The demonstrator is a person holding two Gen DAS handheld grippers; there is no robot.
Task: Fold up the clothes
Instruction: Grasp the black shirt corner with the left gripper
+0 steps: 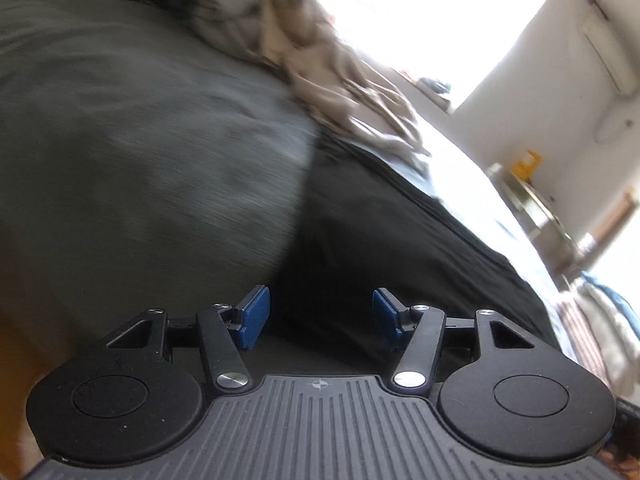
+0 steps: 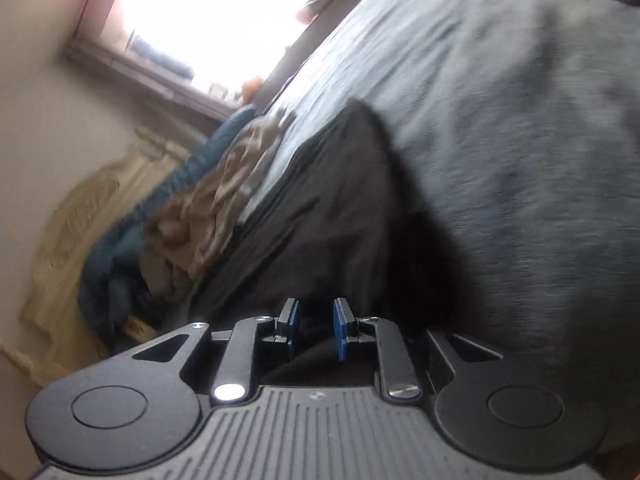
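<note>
Sunlight floods a bedroom through a bright window (image 1: 432, 20) as both wrist cameras tilt across a bed covered with a grey-blue bedspread (image 2: 500, 120). Both views are smeared by motion blur. A black garment (image 1: 380, 232) lies spread on the bedspread, its surface filling the ground just ahead of both tools; in the right wrist view the same black garment (image 2: 320, 208) runs as a long dark band from the gripper up toward the middle of the bed, with a seam or edge line along its left side.

Seen from the left wrist, the left gripper (image 1: 321, 316) has its blue-padded fingers (image 1: 254, 316) spread wide apart, nothing between them, with the dark cloth directly beyond the gap. Whether the tips touch the fabric cannot be told. The right gripper (image 2: 316, 330) has its fingers (image 2: 341, 330) drawn closer together, yet a clear gap remains and no cloth is pinched between the pads; the black garment sits just past them.

Beyond the black garment, a heap of rumpled beige clothes (image 1: 340, 64) rests on the bed near the window side. In the right wrist view the same beige heap (image 2: 208, 208) lies against a teal knitted piece (image 2: 128, 240) at the bed's edge, with a cream carved headboard (image 2: 68, 232) behind them against the pale wall. A wall-mounted air conditioner (image 1: 608, 60) shows at the upper right of the left view.
</note>
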